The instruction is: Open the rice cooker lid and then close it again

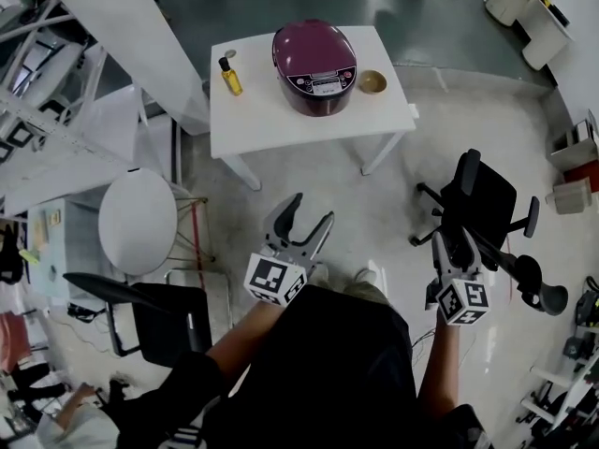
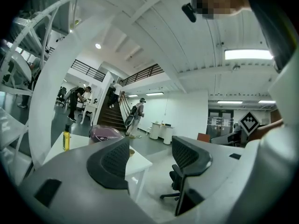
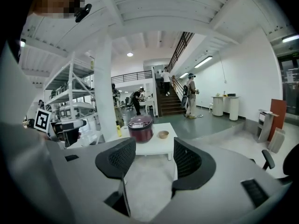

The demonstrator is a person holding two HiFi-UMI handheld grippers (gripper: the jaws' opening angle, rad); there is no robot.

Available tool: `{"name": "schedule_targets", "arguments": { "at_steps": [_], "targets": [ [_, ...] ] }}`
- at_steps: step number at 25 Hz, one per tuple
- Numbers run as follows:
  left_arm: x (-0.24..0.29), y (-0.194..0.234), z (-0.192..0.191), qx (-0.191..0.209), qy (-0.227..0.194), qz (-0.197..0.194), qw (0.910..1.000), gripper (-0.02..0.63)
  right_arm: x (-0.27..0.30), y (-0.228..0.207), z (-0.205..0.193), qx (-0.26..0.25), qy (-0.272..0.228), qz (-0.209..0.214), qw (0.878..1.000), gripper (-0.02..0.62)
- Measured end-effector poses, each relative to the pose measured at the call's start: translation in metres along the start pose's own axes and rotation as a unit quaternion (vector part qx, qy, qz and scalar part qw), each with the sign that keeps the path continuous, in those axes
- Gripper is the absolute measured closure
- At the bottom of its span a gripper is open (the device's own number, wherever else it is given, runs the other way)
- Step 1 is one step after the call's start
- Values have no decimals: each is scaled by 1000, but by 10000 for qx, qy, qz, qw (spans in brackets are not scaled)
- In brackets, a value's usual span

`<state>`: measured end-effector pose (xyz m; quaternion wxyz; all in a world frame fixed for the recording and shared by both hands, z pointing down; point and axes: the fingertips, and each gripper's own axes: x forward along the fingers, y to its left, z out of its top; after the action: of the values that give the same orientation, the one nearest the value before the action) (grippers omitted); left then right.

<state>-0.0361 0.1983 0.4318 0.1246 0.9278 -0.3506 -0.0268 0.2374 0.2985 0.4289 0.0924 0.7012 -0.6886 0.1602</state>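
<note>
holding both jaws apart and empty, the left gripper (image 1: pixel 312 210) and right gripper (image 1: pixel 453 243) hang well short of the surface (image 1: pixel 281 124); on it the rice cooker (image 1: pixel 314 66) sits shut between a bottle (image 1: pixel 229 76) and a bowl (image 1: pixel 372 82); step closer first, then approach the lid's front squarely

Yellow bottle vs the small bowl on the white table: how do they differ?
The yellow bottle is tall, narrow and dark-capped; the bowl is low, round and open. The bottle stands left of the rice cooker, the bowl right of it. Both rest on the white table.
</note>
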Motion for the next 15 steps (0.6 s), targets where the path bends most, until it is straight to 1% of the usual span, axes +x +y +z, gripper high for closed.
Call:
{"name": "schedule_targets", "arguments": {
  "at_steps": [4,8,12,15],
  "targets": [
    [2,10,-4,-36,14,105,9999,344,25,15,-5,30,179,283,9994,374],
    [7,23,-11,-112,65,269,9996,345,51,25,-3,-46,314,565,9979,374],
    [14,41,-13,-127,75,575,9982,344,93,30,4,-119,358,915,9951,374],
    [25,58,-8,-74,0,839,9964,345,133,37,11,-181,359,1278,9910,374]
  ]
}}
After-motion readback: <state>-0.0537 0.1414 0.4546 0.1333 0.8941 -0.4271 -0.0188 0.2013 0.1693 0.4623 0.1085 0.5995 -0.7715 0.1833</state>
